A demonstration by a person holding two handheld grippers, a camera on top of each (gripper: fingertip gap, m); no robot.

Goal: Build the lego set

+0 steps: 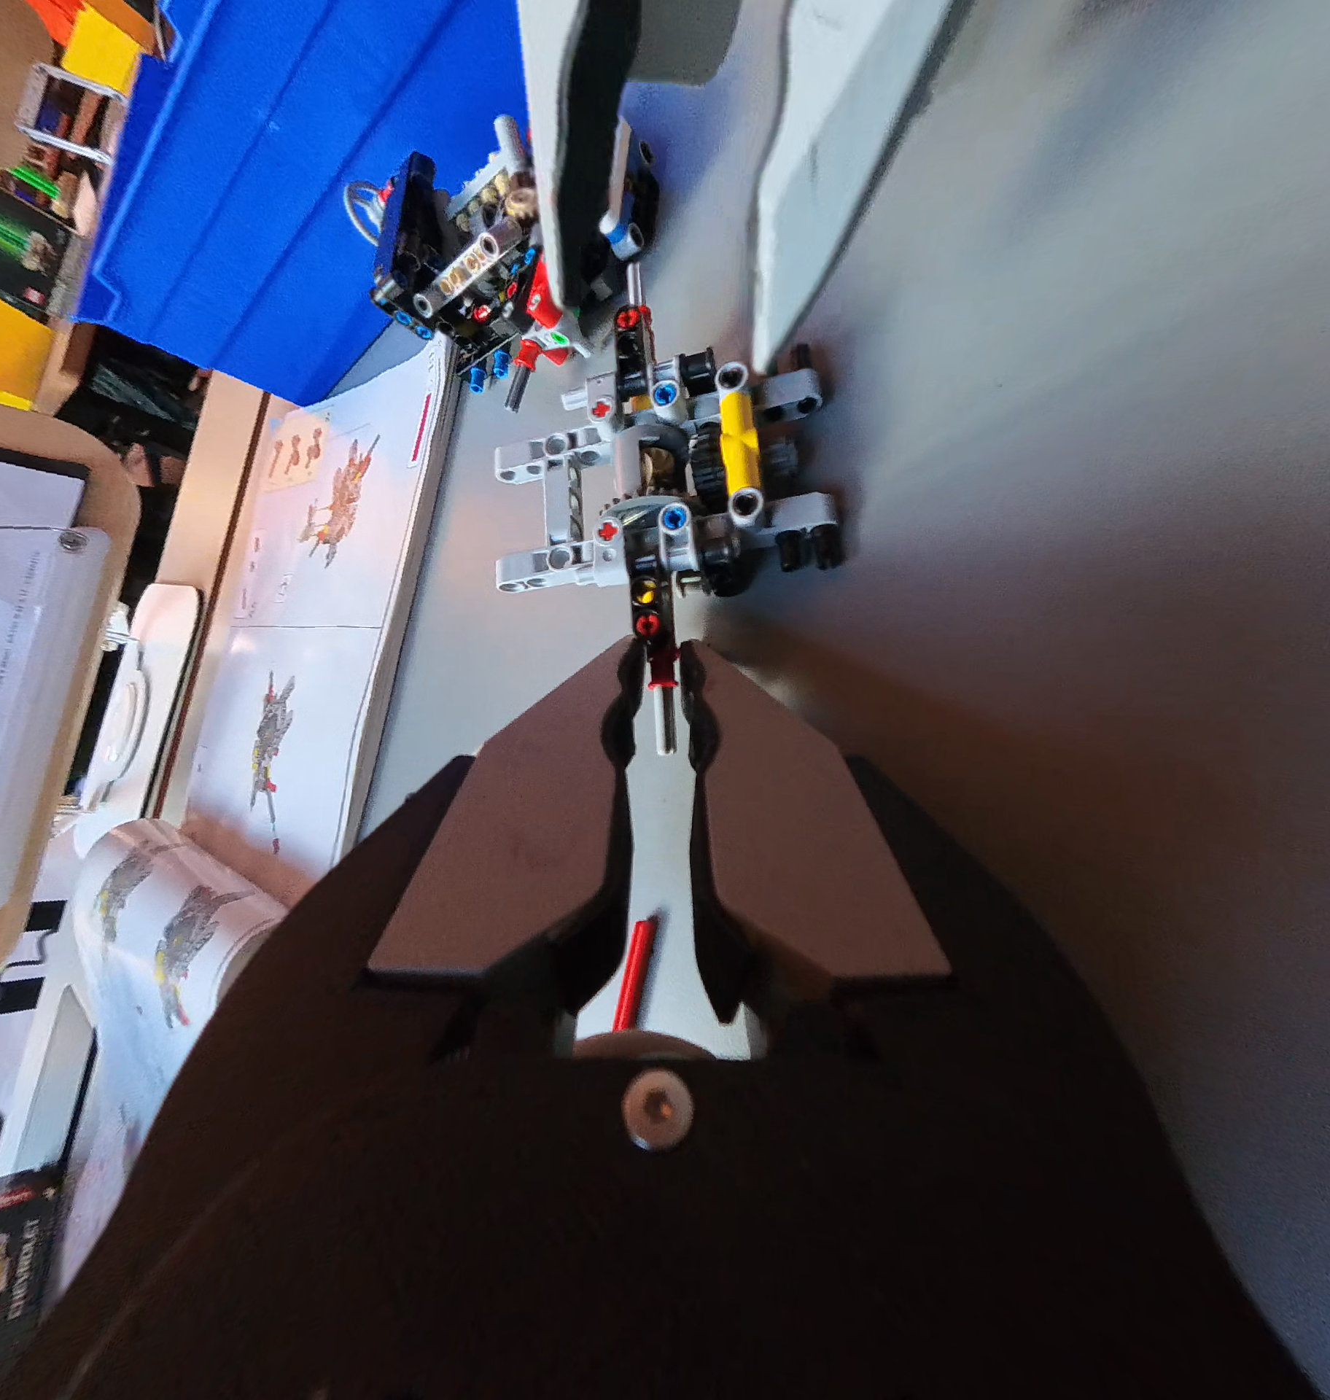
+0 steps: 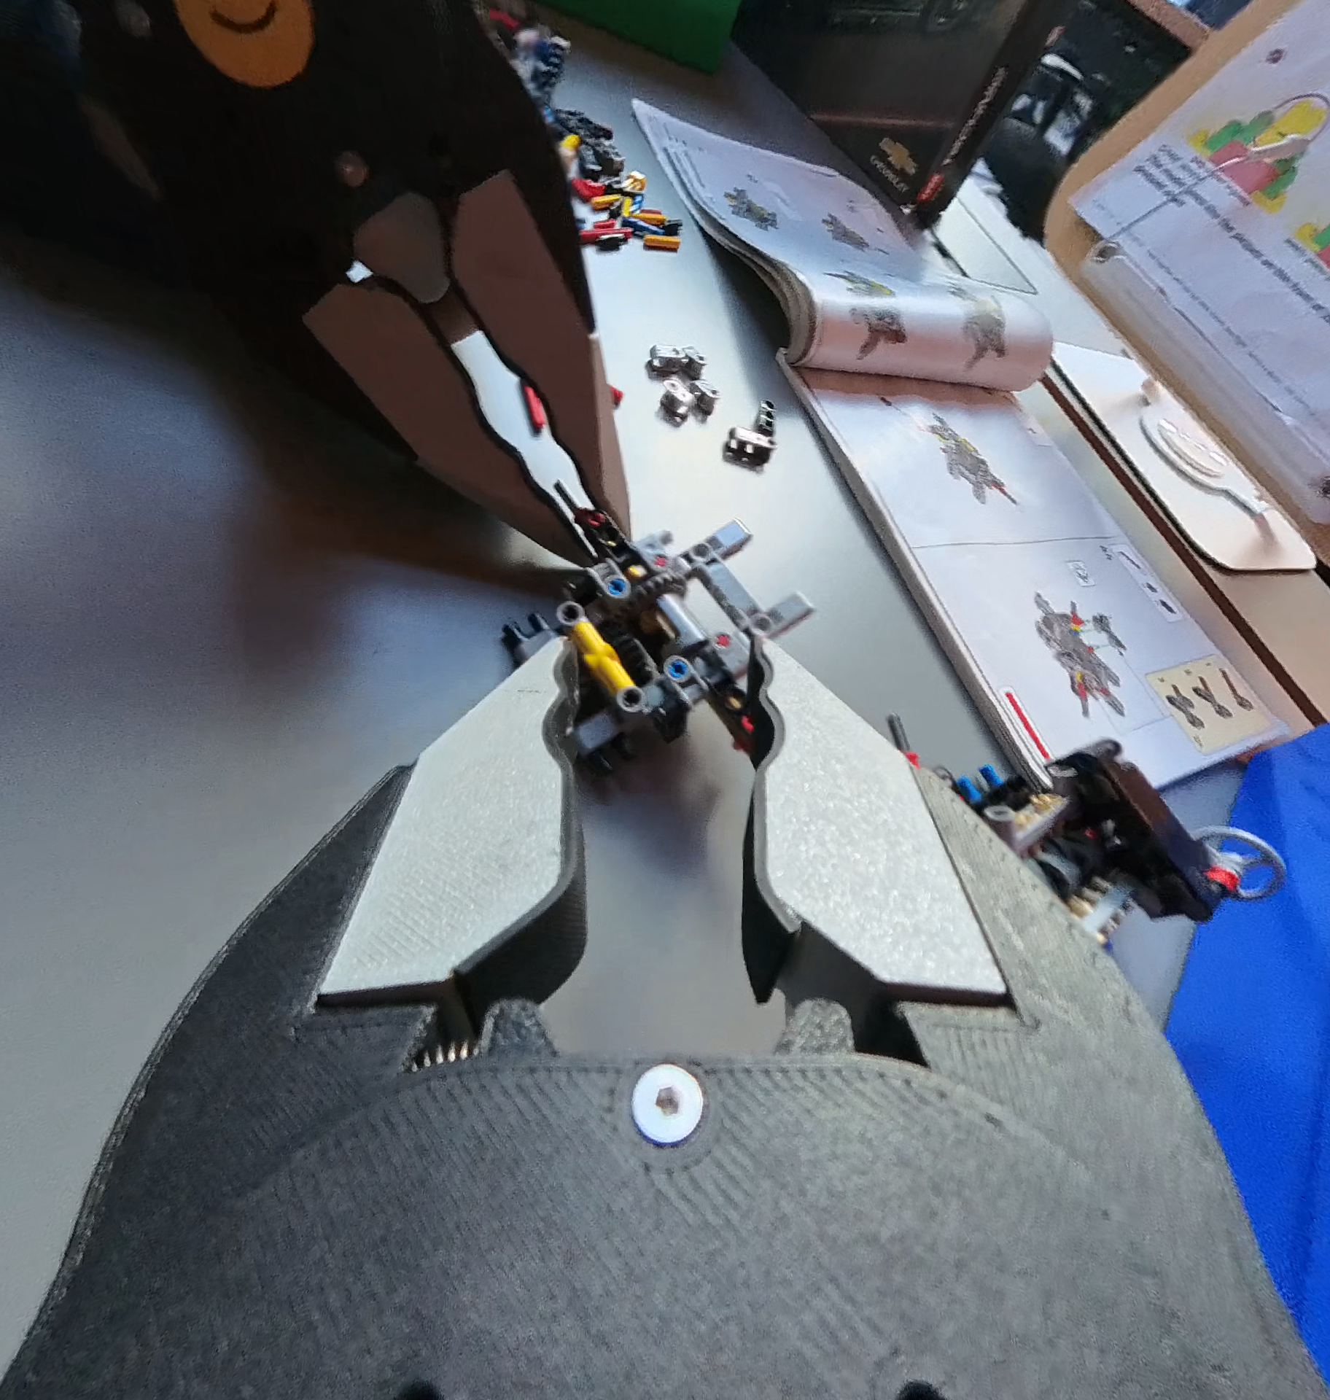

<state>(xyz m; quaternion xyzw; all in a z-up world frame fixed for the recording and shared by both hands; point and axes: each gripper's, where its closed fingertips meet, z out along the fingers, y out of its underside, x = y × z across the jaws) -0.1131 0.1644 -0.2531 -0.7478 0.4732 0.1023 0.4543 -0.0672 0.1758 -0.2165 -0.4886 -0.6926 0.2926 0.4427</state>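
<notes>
- Left hand-held gripper (image 1: 658,667) — jaws nearly shut, pinching a red-collared grey axle pin (image 1: 663,701) at the end of a grey, black and yellow toy-brick gear assembly (image 1: 677,485).
- Right hand-held gripper (image 2: 658,682) — jaws wide, clasping the assembly resting on the grey surface (image 2: 192,720).
- Risk — the thin pin may slip or skew if pushed off-axis.

Grey tabletop (image 2: 154,682), blue bin (image 1: 268,189) – cardboard boxes (image 1: 48,591) behind
</notes>
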